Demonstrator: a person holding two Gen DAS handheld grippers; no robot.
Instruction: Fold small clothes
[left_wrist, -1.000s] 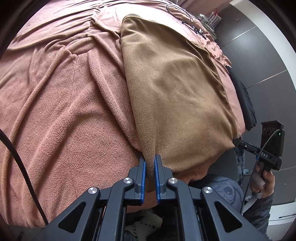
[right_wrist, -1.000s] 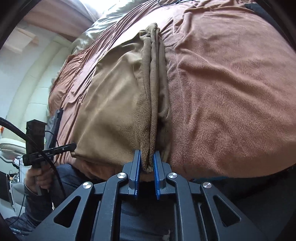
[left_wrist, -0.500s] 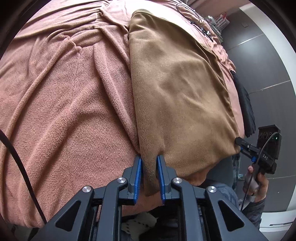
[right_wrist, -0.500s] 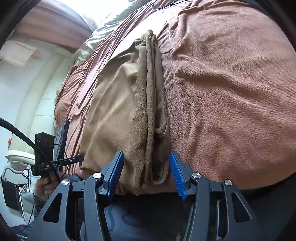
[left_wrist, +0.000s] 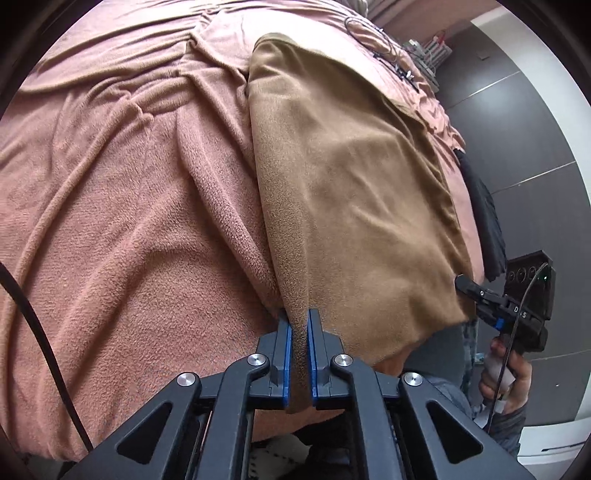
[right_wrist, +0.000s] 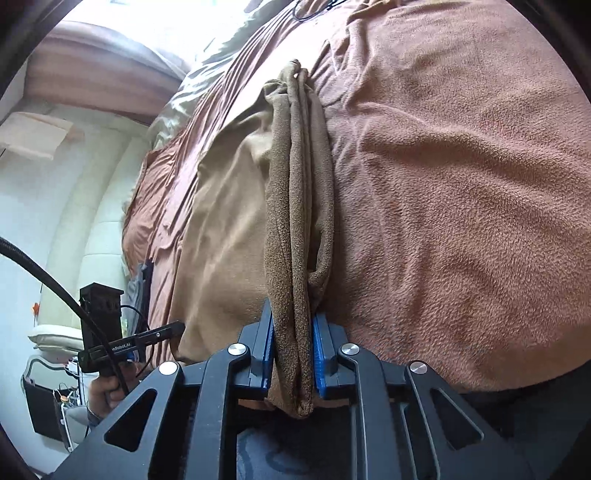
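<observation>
A brown fleece garment (left_wrist: 351, 177) lies spread on the pink blanket (left_wrist: 129, 221) of a bed, its near end hanging over the bed's edge. My left gripper (left_wrist: 299, 321) is shut on the garment's left edge at the near corner. In the right wrist view the garment's (right_wrist: 221, 229) right edge is gathered into a thick roll of folds (right_wrist: 299, 184). My right gripper (right_wrist: 293, 317) is closing on that roll, and its blue pads (right_wrist: 318, 354) press on it from both sides. Each gripper also shows in the other's view, the right gripper (left_wrist: 480, 299) and the left gripper (right_wrist: 162, 334), at opposite near corners.
A black cloth (left_wrist: 484, 221) hangs off the bed's right side. Cables (left_wrist: 384, 51) lie at the far end. A hand (left_wrist: 506, 373) holds the right gripper's handle. Pale bedding (right_wrist: 207, 74) and a white padded wall (right_wrist: 74, 221) lie beyond the left side.
Both grippers loosened half a second ago, the right one wide, then closed again on the garment. The right gripper now holds the rolled edge deeper between its pads.
</observation>
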